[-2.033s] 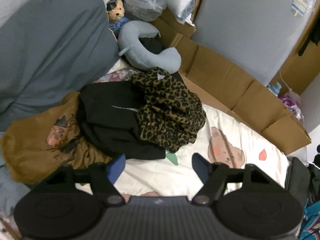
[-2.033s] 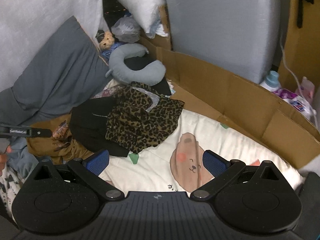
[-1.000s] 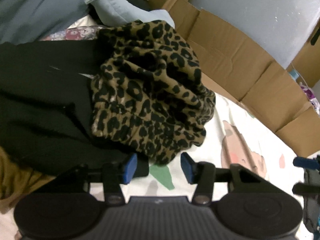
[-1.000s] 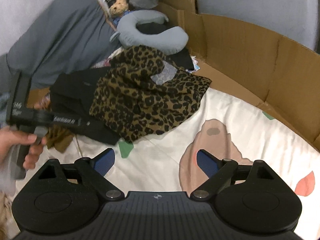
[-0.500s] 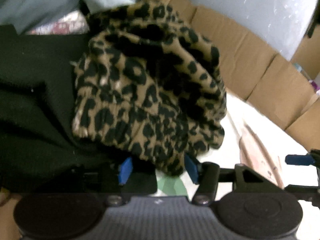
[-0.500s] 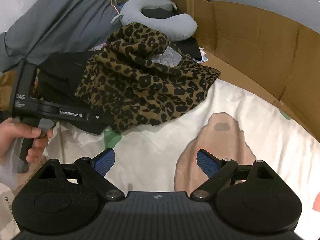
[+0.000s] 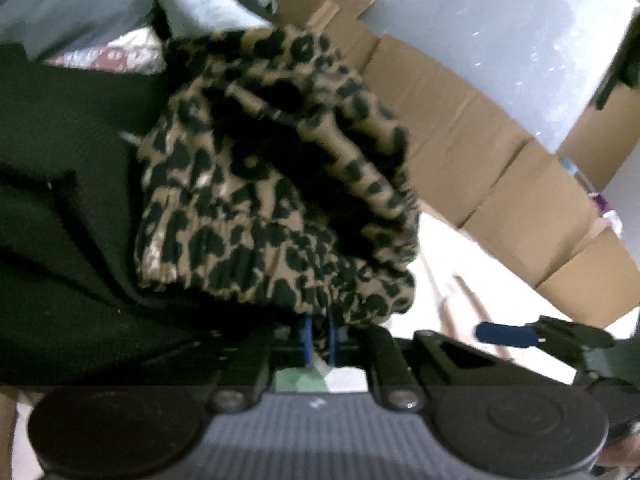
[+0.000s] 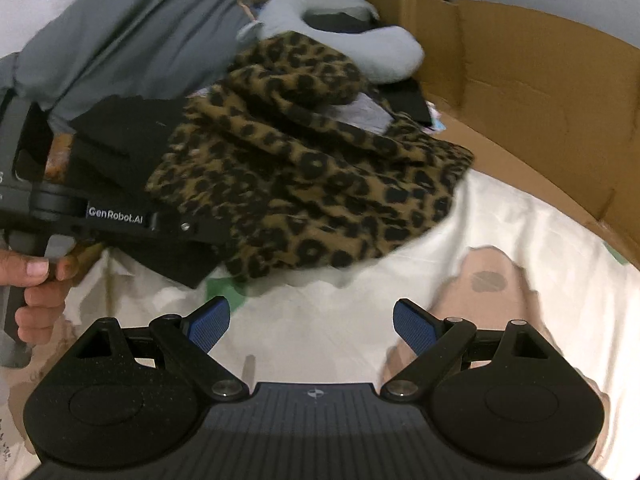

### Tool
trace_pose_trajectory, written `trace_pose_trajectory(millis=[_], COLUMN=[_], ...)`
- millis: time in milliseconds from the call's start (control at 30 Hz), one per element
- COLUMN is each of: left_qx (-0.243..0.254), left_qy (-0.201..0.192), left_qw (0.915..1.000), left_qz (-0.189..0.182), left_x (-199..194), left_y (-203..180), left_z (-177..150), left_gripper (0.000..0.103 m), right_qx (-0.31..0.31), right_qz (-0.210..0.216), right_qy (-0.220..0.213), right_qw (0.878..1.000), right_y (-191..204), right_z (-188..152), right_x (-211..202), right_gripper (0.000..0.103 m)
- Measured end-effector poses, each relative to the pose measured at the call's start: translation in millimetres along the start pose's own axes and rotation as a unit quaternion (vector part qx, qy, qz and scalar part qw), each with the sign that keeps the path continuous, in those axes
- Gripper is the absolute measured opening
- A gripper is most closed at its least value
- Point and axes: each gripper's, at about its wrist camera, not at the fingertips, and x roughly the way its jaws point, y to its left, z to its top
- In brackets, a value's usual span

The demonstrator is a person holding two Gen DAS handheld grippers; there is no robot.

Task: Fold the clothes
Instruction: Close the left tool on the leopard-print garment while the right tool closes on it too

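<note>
Left gripper is clamped on the hem of the leopard-print garment, which lies crumpled on a black garment. Right gripper hangs spread and empty above the bedsheet. No folded item is visible; both garments appear to need folding.

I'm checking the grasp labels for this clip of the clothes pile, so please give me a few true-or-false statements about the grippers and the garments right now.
1. The left gripper is shut on the hem of the leopard-print garment. True.
2. The right gripper holds the black garment. False: its jaws are wide apart over the white printed sheet and hold nothing.
3. The leopard-print garment lies partly on the black garment. True.
4. The grey neck pillow lies in front of the clothes, next to the right gripper. False: it lies behind the pile, near the cardboard.
5. A hand grips the left gripper's handle. True.
</note>
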Motion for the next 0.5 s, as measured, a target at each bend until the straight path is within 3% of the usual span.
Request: trace_pose_trajectory(millis=[500], left_qx=[0.009], left_qy=[-0.059], left_qw=[0.9962], left_qz=[-0.063], left_x=[-80], left_y=[-39], left_z=[25], left_gripper=[0.005], right_qx=[-0.131], right_qz=[-0.061], right_qy=[-0.076], right_qw=[0.987], right_y=[63], right_z=[9], right_x=[-14], right_gripper=[0.092])
